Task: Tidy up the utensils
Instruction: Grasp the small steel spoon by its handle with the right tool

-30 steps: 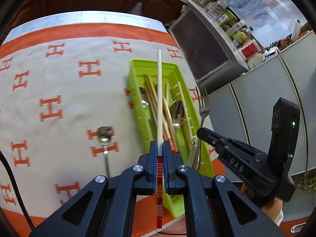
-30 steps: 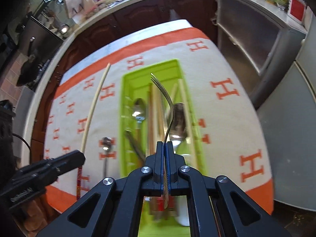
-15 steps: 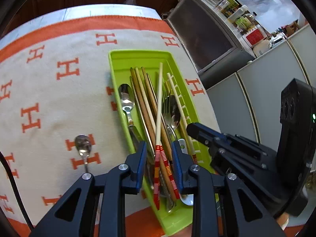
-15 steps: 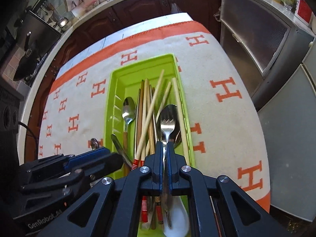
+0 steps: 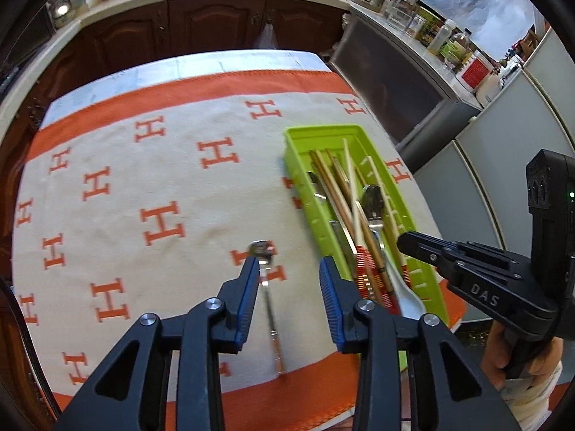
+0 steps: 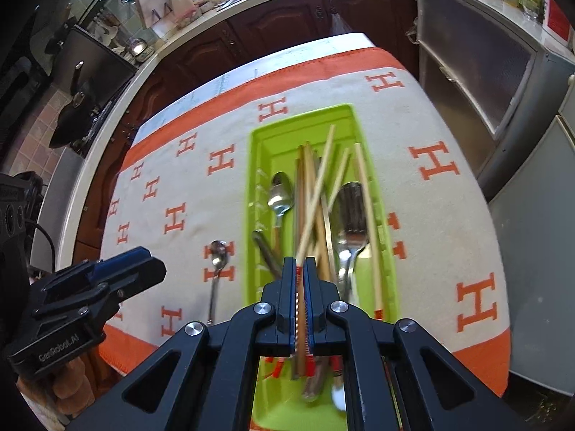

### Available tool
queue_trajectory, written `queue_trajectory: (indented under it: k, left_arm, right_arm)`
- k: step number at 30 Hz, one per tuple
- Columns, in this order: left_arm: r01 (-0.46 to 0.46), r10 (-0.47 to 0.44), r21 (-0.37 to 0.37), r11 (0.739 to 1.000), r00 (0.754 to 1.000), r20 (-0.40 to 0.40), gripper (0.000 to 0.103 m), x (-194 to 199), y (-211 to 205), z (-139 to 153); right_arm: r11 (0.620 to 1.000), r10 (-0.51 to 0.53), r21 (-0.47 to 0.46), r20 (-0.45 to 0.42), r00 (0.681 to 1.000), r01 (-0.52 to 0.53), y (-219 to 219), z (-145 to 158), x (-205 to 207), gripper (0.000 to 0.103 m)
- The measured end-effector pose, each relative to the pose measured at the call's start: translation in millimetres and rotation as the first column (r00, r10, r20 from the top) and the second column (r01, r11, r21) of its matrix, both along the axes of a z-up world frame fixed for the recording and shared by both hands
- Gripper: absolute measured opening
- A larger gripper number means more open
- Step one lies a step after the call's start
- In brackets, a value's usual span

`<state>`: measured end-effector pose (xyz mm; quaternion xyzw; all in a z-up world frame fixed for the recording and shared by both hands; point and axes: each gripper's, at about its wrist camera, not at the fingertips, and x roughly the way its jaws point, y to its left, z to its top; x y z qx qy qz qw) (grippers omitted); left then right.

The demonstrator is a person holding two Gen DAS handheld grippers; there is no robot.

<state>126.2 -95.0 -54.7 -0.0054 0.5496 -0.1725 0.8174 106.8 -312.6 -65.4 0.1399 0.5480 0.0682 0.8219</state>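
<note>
A lime-green utensil tray point(image 5: 298, 136) point(image 6: 258, 143) lies on the H-patterned cloth and holds chopsticks point(image 5: 350, 179) point(image 6: 318, 183), spoons and a fork point(image 6: 354, 215). A metal spoon point(image 5: 267, 287) point(image 6: 215, 269) lies on the cloth left of the tray. My left gripper point(image 5: 289, 273) is open and empty, its fingers either side of the spoon's bowl, above it. My right gripper point(image 6: 299, 269) hovers over the tray's near end, jaws slightly parted with a narrow gap and holding nothing; it shows at the right in the left wrist view point(image 5: 404, 242).
The table's front edge with the orange cloth border point(image 5: 287, 406) is close below me. Dark wooden cabinets point(image 5: 215, 25) stand behind the table. A grey cabinet point(image 6: 485, 82) and a counter with jars point(image 5: 449, 46) stand to the right. Bare cloth point(image 5: 143, 179) spreads left of the tray.
My left gripper let the chopstick go into the tray, opened wide and moved left over the loose spoon. My right gripper released the fork into the tray and its jaws parted slightly.
</note>
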Motion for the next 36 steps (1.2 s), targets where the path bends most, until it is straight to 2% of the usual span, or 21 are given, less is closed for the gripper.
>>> queue_trajectory:
  k: [5, 7, 9, 10, 14, 18, 25, 33, 36]
  left_arm:
    - [-0.055, 0.050, 0.075, 0.996, 0.997, 0.063, 0.038, -9, 34, 3]
    - [-0.085, 0.077, 0.092, 0.992, 0.994, 0.080, 0.049, -12, 48, 2]
    - [-0.120, 0.109, 0.104, 0.987, 0.989, 0.105, 0.065, -16, 61, 0]
    - [-0.132, 0.119, 0.111, 0.985, 0.986, 0.115, 0.066, -18, 66, -1]
    - [-0.169, 0.154, 0.130, 0.977, 0.981, 0.117, 0.066, -22, 83, -10]
    - [-0.196, 0.189, 0.104, 0.975, 0.979, 0.077, 0.066, -23, 102, -24]
    - [-0.221, 0.218, 0.070, 0.973, 0.975, 0.054, 0.066, -23, 124, -37]
    - [-0.229, 0.228, 0.039, 0.973, 0.973, 0.015, 0.066, -21, 135, -52]
    - [-0.225, 0.225, 0.032, 0.974, 0.974, 0.007, 0.066, -23, 135, -54]
  right_arm:
    - [0.995, 0.085, 0.045, -0.024, 0.996, -0.084, 37, 1, -3, 0.005]
    - [0.991, 0.114, 0.072, -0.047, 0.992, -0.110, 53, -4, -2, 0.009]
    - [0.989, 0.126, 0.085, -0.068, 0.990, -0.120, 66, -11, 0, 0.012]
    - [0.988, 0.131, 0.088, -0.080, 0.988, -0.124, 72, -15, 1, 0.012]
    - [0.988, 0.136, 0.093, -0.127, 0.983, -0.125, 89, -33, 10, 0.012]
    - [0.991, 0.116, 0.089, -0.186, 0.976, -0.101, 100, -57, 22, 0.012]
    - [0.996, 0.093, 0.042, -0.256, 0.962, -0.085, 114, -86, 31, 0.012]
    - [0.989, 0.099, -0.084, -0.214, 0.972, -0.119, 138, -90, 32, 0.012]
    - [0.983, 0.107, -0.129, -0.189, 0.976, -0.132, 143, -88, 30, 0.005]
